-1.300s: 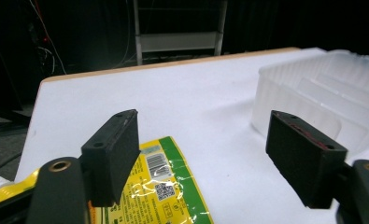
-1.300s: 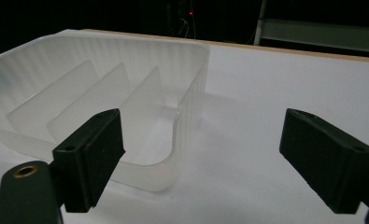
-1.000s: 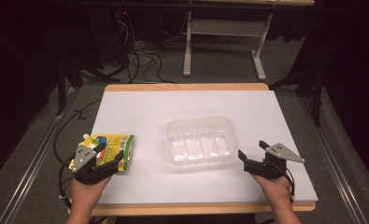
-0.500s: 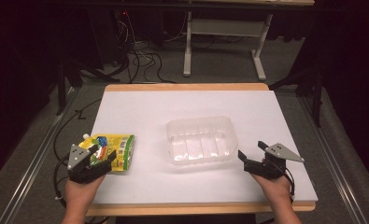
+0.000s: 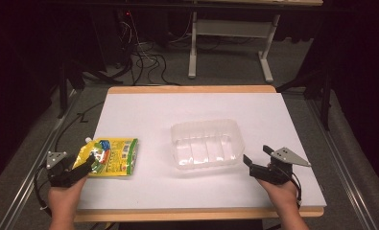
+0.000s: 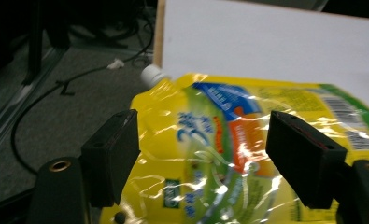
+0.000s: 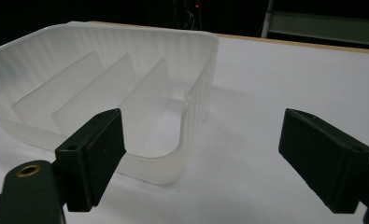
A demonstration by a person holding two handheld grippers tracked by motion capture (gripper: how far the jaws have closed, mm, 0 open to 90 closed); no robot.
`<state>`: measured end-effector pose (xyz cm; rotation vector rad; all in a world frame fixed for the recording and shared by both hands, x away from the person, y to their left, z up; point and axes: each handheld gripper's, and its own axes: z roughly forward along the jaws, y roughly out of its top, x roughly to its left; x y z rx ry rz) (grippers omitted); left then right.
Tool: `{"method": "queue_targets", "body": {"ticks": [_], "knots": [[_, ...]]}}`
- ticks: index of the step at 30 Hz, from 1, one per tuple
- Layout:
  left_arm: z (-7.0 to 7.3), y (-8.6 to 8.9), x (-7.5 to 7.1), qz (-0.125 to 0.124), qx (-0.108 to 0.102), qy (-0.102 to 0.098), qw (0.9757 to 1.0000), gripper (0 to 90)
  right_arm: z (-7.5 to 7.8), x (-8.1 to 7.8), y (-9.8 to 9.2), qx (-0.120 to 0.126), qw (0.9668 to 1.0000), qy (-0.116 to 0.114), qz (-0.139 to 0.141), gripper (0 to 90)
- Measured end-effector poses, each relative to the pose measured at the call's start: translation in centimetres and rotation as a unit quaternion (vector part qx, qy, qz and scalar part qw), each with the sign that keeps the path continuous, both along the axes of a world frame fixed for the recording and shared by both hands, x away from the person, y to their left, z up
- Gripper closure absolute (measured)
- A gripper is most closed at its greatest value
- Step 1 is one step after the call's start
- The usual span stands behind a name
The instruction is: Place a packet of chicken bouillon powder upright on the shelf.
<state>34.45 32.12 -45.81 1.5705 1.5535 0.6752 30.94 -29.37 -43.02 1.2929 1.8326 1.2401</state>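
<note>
Work looks barely begun: the yellow pouch (image 5: 109, 156) lies flat at the table's (image 5: 292, 129) left edge between the left gripper's (image 5: 85, 165) spread jaws, ungripped, while the right gripper (image 5: 257, 154), jaws apart and lately narrowing, waits beside the empty plastic tray (image 5: 205, 143).

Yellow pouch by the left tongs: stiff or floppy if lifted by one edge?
Probably floppy: the yellow pouch is crinkled glossy film, so it may sag. That gloss hints it is slippery. Its white spout cap looks like the only rigid part.

Worktop (image 5: 187, 110) brightly lit from above, surroundings dark; glare on pouch (image 6: 229, 154) foil; close jaws soft-focused.
</note>
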Motion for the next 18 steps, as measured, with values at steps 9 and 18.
{"method": "queue_targets", "body": {"ticks": [9,18], "knots": [[-1.7,1.5,0.8,0.019,-0.047,0.047,0.9976,24.4,0.0,0.0,0.1,0.001,1.0000,0.001,0.002,15.2],[-1.5,2.6,0.1,0.039,-0.065,0.042,0.9962,50.9,0.0,0.0,0.1,0.000,1.0000,0.001,0.004,15.5]]}}
